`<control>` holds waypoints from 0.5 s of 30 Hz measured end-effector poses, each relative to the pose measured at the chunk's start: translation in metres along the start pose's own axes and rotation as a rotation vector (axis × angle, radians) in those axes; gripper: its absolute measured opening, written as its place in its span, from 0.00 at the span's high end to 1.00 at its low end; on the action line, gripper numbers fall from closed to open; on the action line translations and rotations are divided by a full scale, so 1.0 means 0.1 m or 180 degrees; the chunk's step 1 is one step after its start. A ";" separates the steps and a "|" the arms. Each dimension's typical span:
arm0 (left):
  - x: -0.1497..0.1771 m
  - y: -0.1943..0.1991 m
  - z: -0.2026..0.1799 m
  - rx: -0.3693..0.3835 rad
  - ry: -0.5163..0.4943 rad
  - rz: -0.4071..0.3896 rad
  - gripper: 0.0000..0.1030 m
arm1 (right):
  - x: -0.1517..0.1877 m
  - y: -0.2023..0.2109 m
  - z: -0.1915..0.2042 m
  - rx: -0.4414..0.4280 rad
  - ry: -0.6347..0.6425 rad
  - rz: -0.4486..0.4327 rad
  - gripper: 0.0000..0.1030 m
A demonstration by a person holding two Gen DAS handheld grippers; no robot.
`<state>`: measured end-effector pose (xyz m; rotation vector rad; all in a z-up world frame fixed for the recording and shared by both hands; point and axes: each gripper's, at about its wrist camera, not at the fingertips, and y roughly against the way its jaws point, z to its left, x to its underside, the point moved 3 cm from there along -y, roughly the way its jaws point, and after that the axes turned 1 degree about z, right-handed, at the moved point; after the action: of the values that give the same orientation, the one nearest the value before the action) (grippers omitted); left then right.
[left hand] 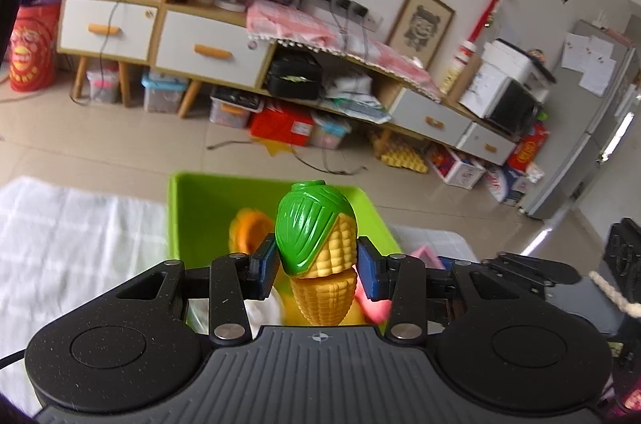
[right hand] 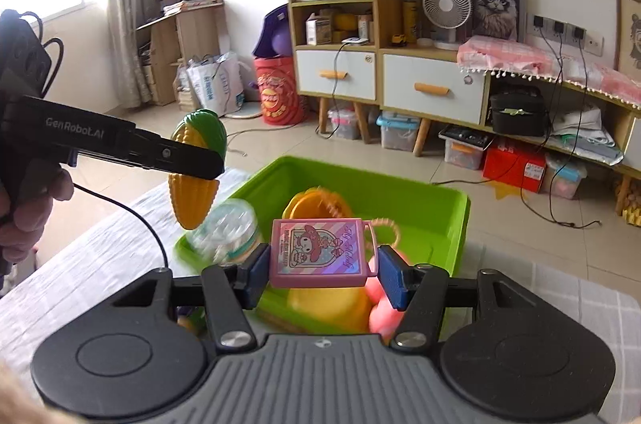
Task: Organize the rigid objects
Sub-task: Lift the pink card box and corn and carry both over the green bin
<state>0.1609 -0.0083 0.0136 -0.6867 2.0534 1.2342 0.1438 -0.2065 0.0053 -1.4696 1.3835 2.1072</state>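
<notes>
A: Left tongs pinching the corn mid-body over the bin. Hard, slick plastic, probably light.

B: Right tongs clamp the pink box by its sides. Stiff, holds fine.

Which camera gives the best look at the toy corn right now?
The left wrist view: the toy corn sits close and centred, clamped between the left gripper pads, husk and kernels clear. The right wrist view shows it smaller, at the left, partly crossed by a black finger.

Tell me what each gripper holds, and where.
Left gripper: toy corn, gripped around its middle. Right gripper: pink box, by its lower side edges.
</notes>
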 end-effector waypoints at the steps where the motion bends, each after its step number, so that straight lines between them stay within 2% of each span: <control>1: -0.04 -0.06 0.04 -0.0063 -0.0016 0.0008 0.56 | -0.04 -0.07 -0.01 0.0043 0.0001 -0.0010 0.74; 8: -0.22 -0.60 0.28 -0.0552 -0.0198 0.0294 0.56 | -0.22 -0.54 -0.14 0.0365 -0.0107 -0.0018 0.74; 15: -0.19 -0.93 0.45 -0.0715 -0.0346 0.0617 0.56 | -0.20 -0.94 -0.25 0.0653 -0.0063 0.0152 0.74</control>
<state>0.2508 -0.0055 -0.0411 -0.5163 1.9455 1.5951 0.2277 -0.1701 -0.0327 -1.3446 1.5885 1.9335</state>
